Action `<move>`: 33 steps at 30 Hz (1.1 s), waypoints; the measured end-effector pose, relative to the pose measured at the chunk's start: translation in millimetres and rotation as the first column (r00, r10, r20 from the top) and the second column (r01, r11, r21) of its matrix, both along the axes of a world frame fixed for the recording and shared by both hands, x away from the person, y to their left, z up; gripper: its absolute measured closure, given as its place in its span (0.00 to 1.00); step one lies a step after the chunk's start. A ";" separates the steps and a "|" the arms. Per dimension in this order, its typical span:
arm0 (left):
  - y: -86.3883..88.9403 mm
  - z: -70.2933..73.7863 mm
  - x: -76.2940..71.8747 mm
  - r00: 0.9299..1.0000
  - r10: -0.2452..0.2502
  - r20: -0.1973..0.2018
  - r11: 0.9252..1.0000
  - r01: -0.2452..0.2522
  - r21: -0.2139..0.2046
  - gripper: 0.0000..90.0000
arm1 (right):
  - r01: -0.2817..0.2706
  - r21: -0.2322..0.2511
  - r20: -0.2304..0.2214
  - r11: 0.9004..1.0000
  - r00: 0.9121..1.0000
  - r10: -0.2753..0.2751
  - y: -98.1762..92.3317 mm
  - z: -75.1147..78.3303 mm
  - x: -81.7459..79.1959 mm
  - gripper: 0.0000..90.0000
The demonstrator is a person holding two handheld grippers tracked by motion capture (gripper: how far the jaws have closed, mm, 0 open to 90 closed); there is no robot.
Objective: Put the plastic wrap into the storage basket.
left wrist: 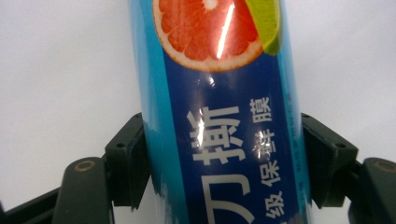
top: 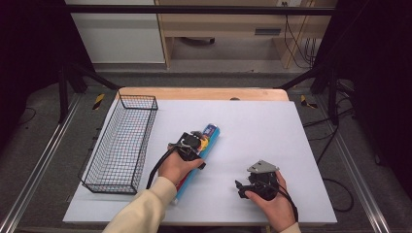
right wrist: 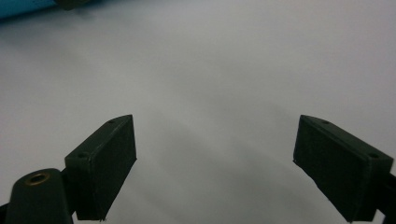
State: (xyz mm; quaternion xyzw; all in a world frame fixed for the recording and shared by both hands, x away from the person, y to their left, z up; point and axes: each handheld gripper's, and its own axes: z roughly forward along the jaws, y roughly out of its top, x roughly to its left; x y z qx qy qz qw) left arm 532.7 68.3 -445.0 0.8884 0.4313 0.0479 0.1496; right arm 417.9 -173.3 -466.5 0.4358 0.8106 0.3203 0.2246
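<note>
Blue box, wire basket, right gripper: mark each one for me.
blue box [left wrist: 224,140], left gripper view, on its printed label between the jaws.
wire basket [top: 121,145], high view, on its mesh floor.
right gripper [right wrist: 215,168], right gripper view, midway between its open jaws.

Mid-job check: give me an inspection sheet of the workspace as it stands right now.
Surface: white table, bare around the work.
Job's things: long blue box lying flat; wire basket at the left edge, nothing seen inside.
Clutter: nothing seen.
Grippers: left tool shut on the box; right tool open, over bare table.
Cables: one trails from each tool; more on the floor at right.
Surroundings: wooden furniture behind, dark frame.
</note>
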 end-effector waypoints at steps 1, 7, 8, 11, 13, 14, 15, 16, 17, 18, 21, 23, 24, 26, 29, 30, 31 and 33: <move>0.0 0.0 0.0 1.000 0.000 0.000 1.000 0.000 0.000 0.31 | 0.000 0.000 0.000 1.000 1.000 0.000 0.0 0.0 0.0 0.15; -0.7 -1.0 0.5 1.000 0.000 -0.001 1.000 0.000 0.000 0.31 | -0.003 -0.004 -0.001 1.000 1.000 0.003 -0.5 -0.5 0.3 0.15; -1.1 -1.1 0.5 1.000 -0.002 -0.003 1.000 0.002 0.001 0.31 | -0.001 -0.001 -0.009 1.000 1.000 0.001 -0.1 -0.5 0.0 0.15; -1.3 -1.7 1.1 1.000 -0.001 -0.003 1.000 0.001 0.002 0.31 | -0.005 -0.008 -0.006 1.000 1.000 0.005 0.4 -0.9 0.0 0.15; -1.5 -2.3 1.1 1.000 0.000 0.000 1.000 0.000 0.000 0.31 | -0.005 -0.007 -0.006 1.000 1.000 0.005 0.4 -0.9 0.0 0.15; -2.2 -2.4 1.2 1.000 -0.004 -0.004 1.000 0.004 0.007 0.31 | -0.006 -0.009 -0.009 1.000 1.000 0.006 0.4 -1.0 0.1 0.15; -2.5 -2.6 1.2 1.000 -0.005 -0.004 1.000 0.005 0.008 0.31 | -0.005 -0.010 -0.008 1.000 1.000 0.005 0.4 -1.0 0.0 0.15; -2.5 -2.6 1.2 1.000 -0.005 -0.004 1.000 0.005 0.008 0.31 | -0.005 -0.010 -0.008 1.000 1.000 0.005 0.4 -1.0 0.0 0.15; -2.7 -2.7 1.2 1.000 -0.005 -0.003 1.000 0.005 0.008 0.31 | -0.005 -0.009 -0.009 1.000 1.000 0.005 0.3 -1.0 0.0 0.15; -2.6 -2.7 1.3 1.000 -0.004 -0.004 1.000 0.004 0.008 0.31 | -0.005 -0.010 -0.008 1.000 1.000 0.005 0.1 -0.9 0.0 0.15; -2.4 -3.0 1.5 1.000 -0.005 -0.004 1.000 0.005 0.006 0.31 | -0.005 0.002 -0.025 1.000 1.000 0.005 0.7 -0.8 -0.4 0.15; -2.5 -3.4 1.6 1.000 -0.005 -0.005 1.000 0.005 0.005 0.31 | -0.009 -0.012 -0.014 1.000 1.000 0.009 1.0 -1.9 0.0 0.15; -2.4 -3.5 1.7 1.000 -0.005 -0.005 1.000 0.005 0.005 0.31 | -0.012 -0.016 -0.008 1.000 1.000 0.012 1.0 -1.7 0.0 0.15; -2.5 -3.9 1.9 1.000 -0.005 -0.008 1.000 0.005 0.005 0.31 | -0.012 -0.016 -0.006 1.000 1.000 0.012 0.8 -1.3 -0.1 0.15; -2.4 -4.3 2.5 1.000 0.004 -0.011 1.000 -0.004 0.000 0.31 | -0.009 -0.013 -0.010 1.000 1.000 0.009 0.5 -1.8 0.1 0.15; -2.1 -3.8 3.0 1.000 0.005 -0.021 1.000 -0.005 0.000 0.31 | -0.009 -0.014 -0.009 1.000 1.000 0.009 0.6 -1.8 0.0 0.15; -2.1 -3.8 3.0 1.000 0.005 -0.021 1.000 -0.005 0.000 0.32 | -0.009 -0.014 -0.009 1.000 1.000 0.009 0.6 -1.8 0.0 0.15; -1.3 -3.5 3.6 0.999 0.021 -0.026 1.000 -0.021 -0.008 0.32 | -0.012 -0.013 -0.008 1.000 1.000 0.012 0.6 -1.5 0.0 0.15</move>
